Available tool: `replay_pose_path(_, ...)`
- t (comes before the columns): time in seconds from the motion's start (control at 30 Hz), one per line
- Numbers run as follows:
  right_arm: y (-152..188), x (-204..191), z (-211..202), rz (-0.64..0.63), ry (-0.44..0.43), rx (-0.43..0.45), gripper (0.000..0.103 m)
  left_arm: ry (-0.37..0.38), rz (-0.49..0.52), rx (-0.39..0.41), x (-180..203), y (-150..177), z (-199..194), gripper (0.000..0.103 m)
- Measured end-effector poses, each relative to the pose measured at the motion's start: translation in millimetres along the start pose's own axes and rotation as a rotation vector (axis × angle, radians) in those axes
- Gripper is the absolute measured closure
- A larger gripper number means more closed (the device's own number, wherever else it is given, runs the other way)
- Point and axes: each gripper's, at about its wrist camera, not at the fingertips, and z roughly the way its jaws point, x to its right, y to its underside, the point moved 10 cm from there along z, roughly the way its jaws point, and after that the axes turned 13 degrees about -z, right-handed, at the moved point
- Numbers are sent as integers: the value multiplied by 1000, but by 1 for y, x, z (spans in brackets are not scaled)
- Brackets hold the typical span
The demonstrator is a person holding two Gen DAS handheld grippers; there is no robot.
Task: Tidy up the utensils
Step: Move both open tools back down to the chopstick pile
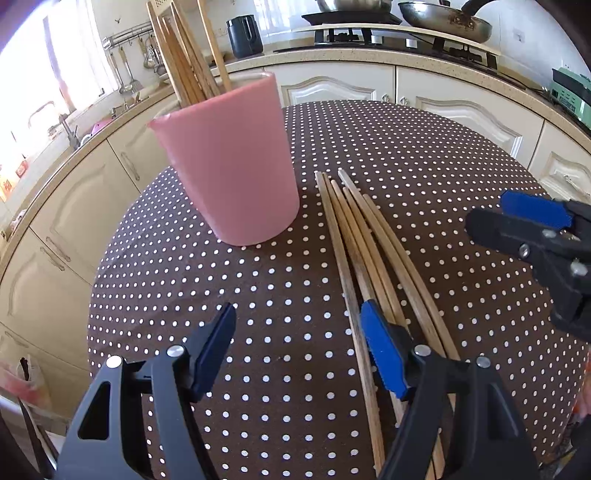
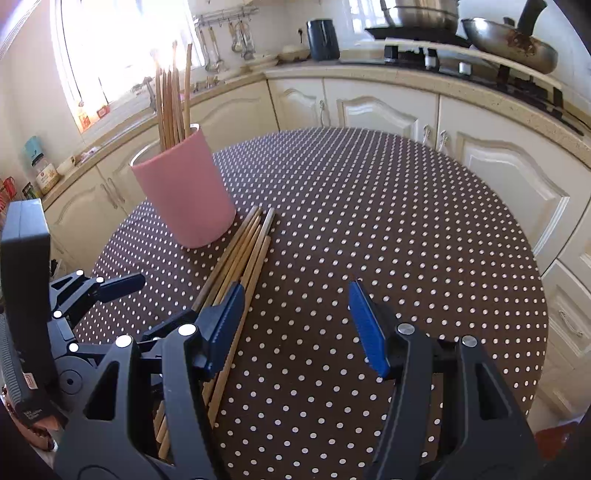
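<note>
A pink cup stands on the dotted tablecloth with several wooden chopsticks upright in it. Several more chopsticks lie in a loose bundle just right of the cup. My left gripper is open low over the cloth. Its right finger sits over the bundle, and only bare cloth lies between the pads. My right gripper is open too, its left finger over the bundle's near end. Each gripper shows at the edge of the other's view.
The round table is ringed by cream kitchen cabinets and a counter. A stove with a pan is at the back right, a black jug behind the cup, and a sink with a tap at the left.
</note>
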Motion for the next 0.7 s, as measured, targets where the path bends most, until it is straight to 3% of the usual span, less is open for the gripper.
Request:
replay_pose_path(0.1, 4, -4, 10, -23, -12, -63, 44, 30, -5, -25, -1, 3, 2, 38)
replay_pose_path(0.17, 8, -10, 17, -43, -22, -107, 44, 70, -14, -34, 0, 8, -1, 47)
replay_pose_path(0.7, 7, -25, 44, -106, 20, -199, 45, 114, -32, -46, -17, 19, -1, 48)
